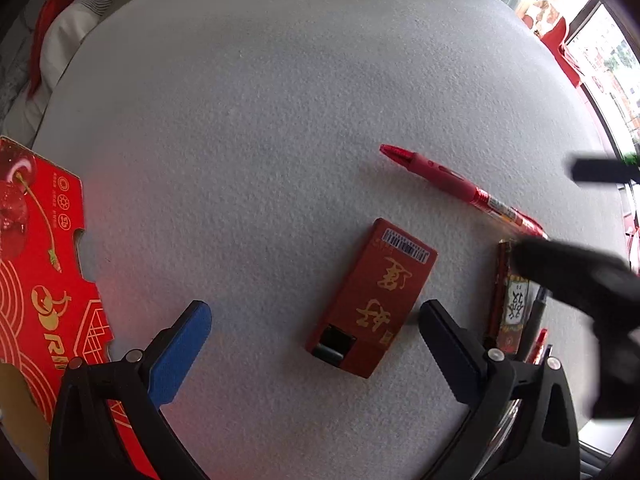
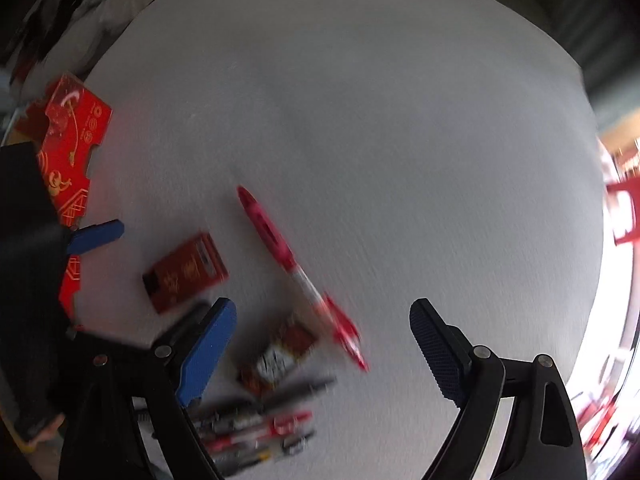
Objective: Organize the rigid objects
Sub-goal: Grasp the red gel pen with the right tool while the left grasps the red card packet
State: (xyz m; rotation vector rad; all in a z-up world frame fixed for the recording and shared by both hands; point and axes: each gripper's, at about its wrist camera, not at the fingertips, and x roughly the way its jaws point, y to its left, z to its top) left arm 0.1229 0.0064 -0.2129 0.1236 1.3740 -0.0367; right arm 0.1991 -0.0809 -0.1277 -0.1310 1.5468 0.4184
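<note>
A red pack with gold characters (image 1: pixel 372 296) lies flat on the white foam table, between the fingers of my open, empty left gripper (image 1: pixel 316 340). A red pen (image 1: pixel 460 188) lies beyond it to the right. In the blurred right wrist view, my open, empty right gripper (image 2: pixel 324 344) hovers over the near end of the red pen (image 2: pixel 296 272). The red pack (image 2: pixel 184 272) lies to its left. A small red and white packet (image 2: pixel 276 356) and a row of several pens (image 2: pixel 256 428) lie below it. The left gripper's blue fingertip (image 2: pixel 96 236) shows at the left.
A red printed cardboard box (image 1: pixel 44 280) stands at the table's left edge, also in the right wrist view (image 2: pixel 72 140). The small packet (image 1: pixel 512 308) and pens (image 1: pixel 536 332) sit at the right of the left wrist view, partly behind the blurred dark right gripper (image 1: pixel 580 276). Bedding and a window lie beyond the table.
</note>
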